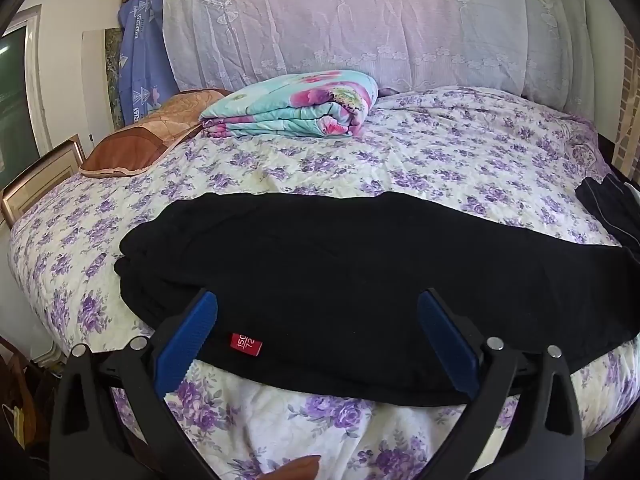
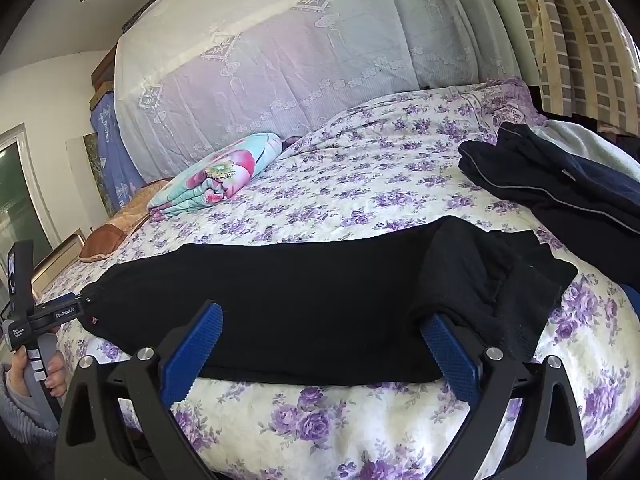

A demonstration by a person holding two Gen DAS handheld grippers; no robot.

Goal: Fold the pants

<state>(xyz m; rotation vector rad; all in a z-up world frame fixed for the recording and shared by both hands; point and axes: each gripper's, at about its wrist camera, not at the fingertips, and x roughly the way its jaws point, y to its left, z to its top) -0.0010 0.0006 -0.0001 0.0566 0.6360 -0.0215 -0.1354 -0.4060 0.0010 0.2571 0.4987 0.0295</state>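
Black pants (image 1: 340,264) lie flat and long across the near edge of the bed (image 1: 280,168), on a purple-flower bedspread (image 2: 360,168). Red size tag (image 1: 245,345) on the near hem of the pants, white print reads "150/72". In the right wrist view one end of the pants is bunched and turned over (image 2: 492,280), ribbed knit showing.

Left hand-held gripper (image 1: 318,310): blue fingers (image 1: 188,340) spread wide, tips over the near edge of the pants either side of the red tag area, nothing pinched. From the right wrist view the same left hand-held gripper sits at the far end of the pants, tip at the fabric edge; its side reads "GenRobot.AI", smaller white lettering below too small to read. Person's hand (image 2: 52,372) wraps its handle.

Right hand-held gripper (image 2: 322,322): blue pads (image 2: 450,356) spread wide, straddling the near edge of the pants, one finger tucked under the bunched end; nothing pinched.

Beyond the pants toward the headboard: folded floral quilt (image 1: 296,104), teal and pink; brown pillow (image 1: 152,136) just beside it. White lace cover (image 1: 360,28) drapes the headboard. Dark folded garments (image 2: 560,176) with a grey stripe lie past the bunched end of the pants, grey cloth (image 2: 588,144) behind them. Blue printed cloth (image 1: 138,52) hangs past the pillow, lettering not readable. Framed picture (image 1: 36,184) leans by the bed past the pillow.
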